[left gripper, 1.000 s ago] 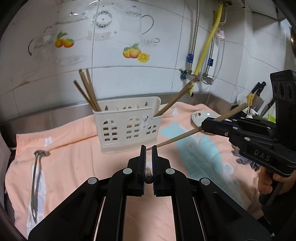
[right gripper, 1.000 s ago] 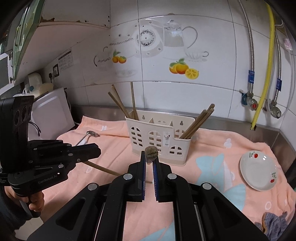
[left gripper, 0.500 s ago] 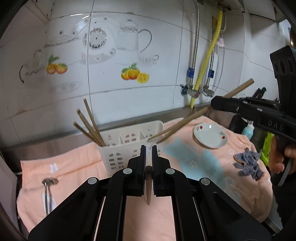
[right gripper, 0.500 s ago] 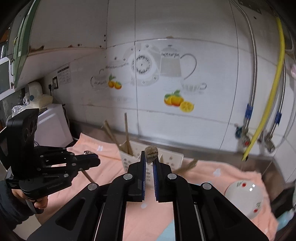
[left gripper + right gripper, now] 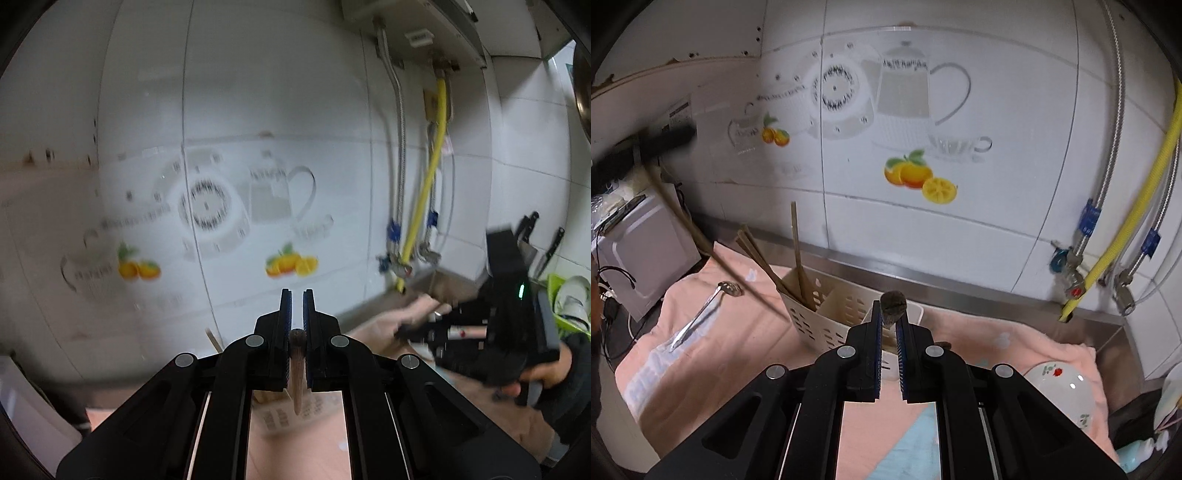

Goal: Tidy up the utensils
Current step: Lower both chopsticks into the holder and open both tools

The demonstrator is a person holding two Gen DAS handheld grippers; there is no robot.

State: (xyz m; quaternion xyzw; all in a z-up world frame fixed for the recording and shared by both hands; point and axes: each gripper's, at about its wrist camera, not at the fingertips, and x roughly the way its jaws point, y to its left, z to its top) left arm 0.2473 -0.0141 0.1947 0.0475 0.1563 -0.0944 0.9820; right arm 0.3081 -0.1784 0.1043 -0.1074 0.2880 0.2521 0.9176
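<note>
Counter: pink towel (image 5: 1015, 343) under a tiled wall.
Caddy (image 5: 827, 314): mid-towel, chopsticks in its left compartment.
Spoon (image 5: 701, 314): towel's left edge.
Left gripper (image 5: 296, 310): clamps one chopstick (image 5: 297, 373).
Right gripper (image 5: 887, 325): clamps another chopstick (image 5: 893, 304).

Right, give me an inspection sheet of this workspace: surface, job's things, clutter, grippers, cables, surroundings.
Surface: steel counter under a pink towel.
Job's things: cream utensil holder on the towel, chopsticks leaning in its left compartment; metal spoon flat on the towel left of it.
Clutter: flowered white dish at the towel's right end.
Grippers: left gripper shut on a wooden chopstick; right gripper shut on another chopstick end.
Cables: black cords beside the white appliance, off the towel.
Surroundings: tiled wall with fruit decals, yellow hose and braided hoses with valves on the right.
</note>
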